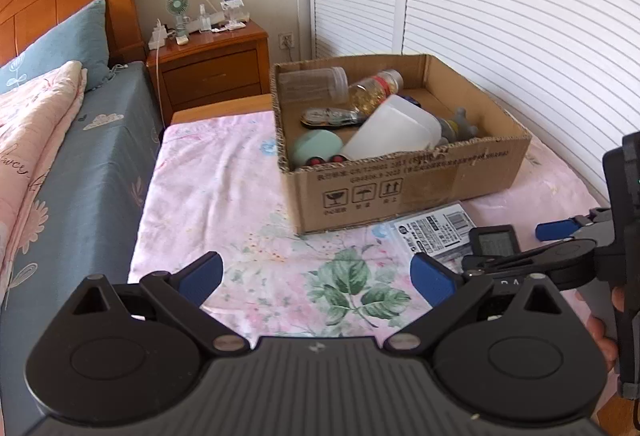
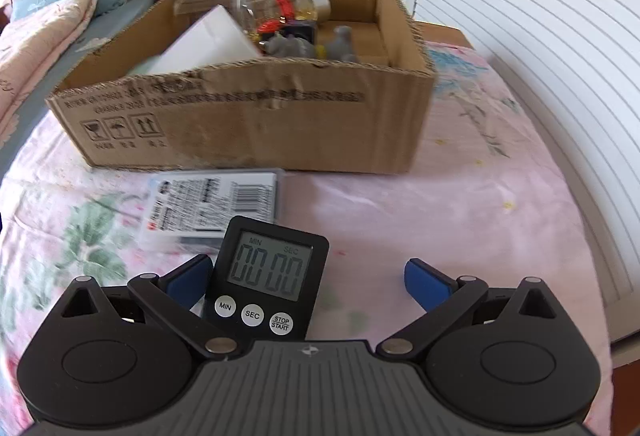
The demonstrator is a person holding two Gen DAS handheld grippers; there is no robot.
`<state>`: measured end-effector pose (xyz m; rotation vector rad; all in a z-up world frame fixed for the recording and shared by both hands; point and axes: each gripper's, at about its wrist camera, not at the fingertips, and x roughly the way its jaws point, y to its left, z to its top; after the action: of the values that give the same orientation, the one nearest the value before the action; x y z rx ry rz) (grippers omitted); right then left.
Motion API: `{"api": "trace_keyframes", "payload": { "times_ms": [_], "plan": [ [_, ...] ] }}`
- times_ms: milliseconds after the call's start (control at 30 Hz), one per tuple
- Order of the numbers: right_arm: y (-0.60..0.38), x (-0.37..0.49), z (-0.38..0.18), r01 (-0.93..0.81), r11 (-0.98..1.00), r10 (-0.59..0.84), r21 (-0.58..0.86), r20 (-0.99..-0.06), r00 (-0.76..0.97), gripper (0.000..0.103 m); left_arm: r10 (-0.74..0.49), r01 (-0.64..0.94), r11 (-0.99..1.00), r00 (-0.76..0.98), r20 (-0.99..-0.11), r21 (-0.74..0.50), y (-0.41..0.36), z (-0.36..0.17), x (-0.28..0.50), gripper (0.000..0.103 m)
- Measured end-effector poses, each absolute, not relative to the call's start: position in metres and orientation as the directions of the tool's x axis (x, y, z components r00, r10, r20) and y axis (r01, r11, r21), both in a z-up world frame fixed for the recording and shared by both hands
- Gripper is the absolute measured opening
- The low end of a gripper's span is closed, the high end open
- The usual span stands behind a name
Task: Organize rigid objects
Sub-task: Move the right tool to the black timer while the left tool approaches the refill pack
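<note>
The black kitchen timer [image 2: 267,278] lies flat on the flowered bed cover [image 2: 460,203], close in front of the right gripper [image 2: 308,282] and between its jaws, though not centred: its left edge is touching or just beside the left blue pad, while the right pad stands well clear of it across a stretch of bare cover. Its long axis runs roughly along the gripper's line of sight, leaning a little to the right, display end away and buttons toward the wrist, so the jaws would close across its short width. They are spread wide and grip nothing yet. To my eye a small shift to the left would centre it before closing. Just beyond the timer, partly under its far corner, is a flat packet with a barcode label [image 2: 216,195], and behind that the open cardboard box [image 2: 248,115] stands on the cover, already holding a white tub, clear jars and small grey toys. The left gripper [image 1: 316,278] hovers lower and further left over the leaf print, jaws likewise spread and empty, so the right hand is plainly nearer; from the left side the timer [image 1: 495,243] shows beside the right gripper's linkage.
</note>
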<state>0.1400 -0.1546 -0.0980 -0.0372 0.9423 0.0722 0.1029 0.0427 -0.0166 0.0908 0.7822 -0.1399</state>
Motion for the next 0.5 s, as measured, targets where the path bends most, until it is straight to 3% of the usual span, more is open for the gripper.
{"api": "trace_keyframes", "payload": {
  "times_ms": [500],
  "plan": [
    [-0.187, 0.127, -0.099, -0.158, 0.987, 0.076, -0.028, -0.784, 0.616, 0.103, -0.114, 0.244, 0.968, 0.638, -0.761, 0.060, -0.017, -0.039, 0.137, 0.100]
  ]
}}
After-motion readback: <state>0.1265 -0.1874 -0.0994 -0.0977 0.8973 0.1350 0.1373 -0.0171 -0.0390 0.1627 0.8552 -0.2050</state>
